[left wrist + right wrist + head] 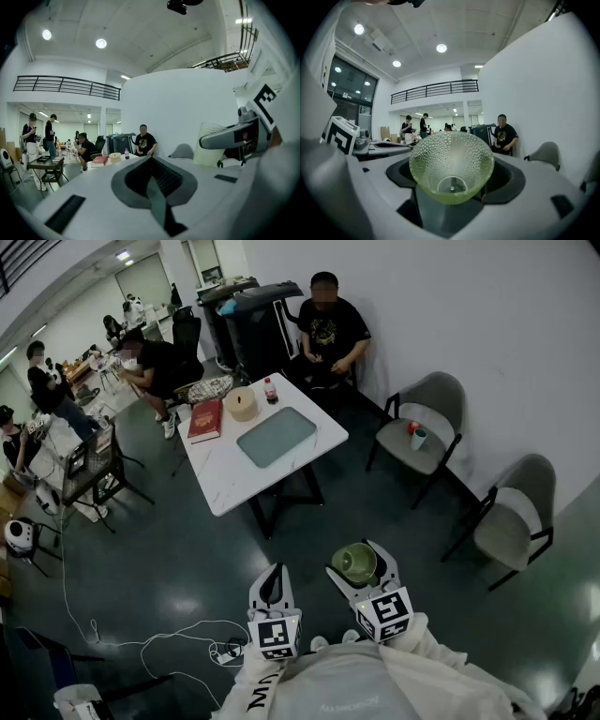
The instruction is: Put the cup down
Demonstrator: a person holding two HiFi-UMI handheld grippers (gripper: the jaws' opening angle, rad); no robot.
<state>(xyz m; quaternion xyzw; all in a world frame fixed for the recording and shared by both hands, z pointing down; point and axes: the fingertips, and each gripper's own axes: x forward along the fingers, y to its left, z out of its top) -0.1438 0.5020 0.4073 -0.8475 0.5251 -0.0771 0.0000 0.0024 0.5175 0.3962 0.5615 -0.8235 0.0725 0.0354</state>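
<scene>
The right gripper (360, 561) clamps the green dimpled cup (451, 164) upright between wide-set jaws (the glass hides the pads), in the air over the dark floor (187, 559). The left gripper (274, 574) has its jaws pressed together with nothing between them. The person's hands are hidden. Further off stands a white table (225, 486), well apart from the cup.

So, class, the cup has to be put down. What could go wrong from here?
1. The cup sits in the right gripper over bare floor, short of the table. If it slipped, it would likely break.
2. The table's far side holds a book and a bottle, and a careless placement may knock them.
3. Cables trail near the person's feet and could trip them.
</scene>
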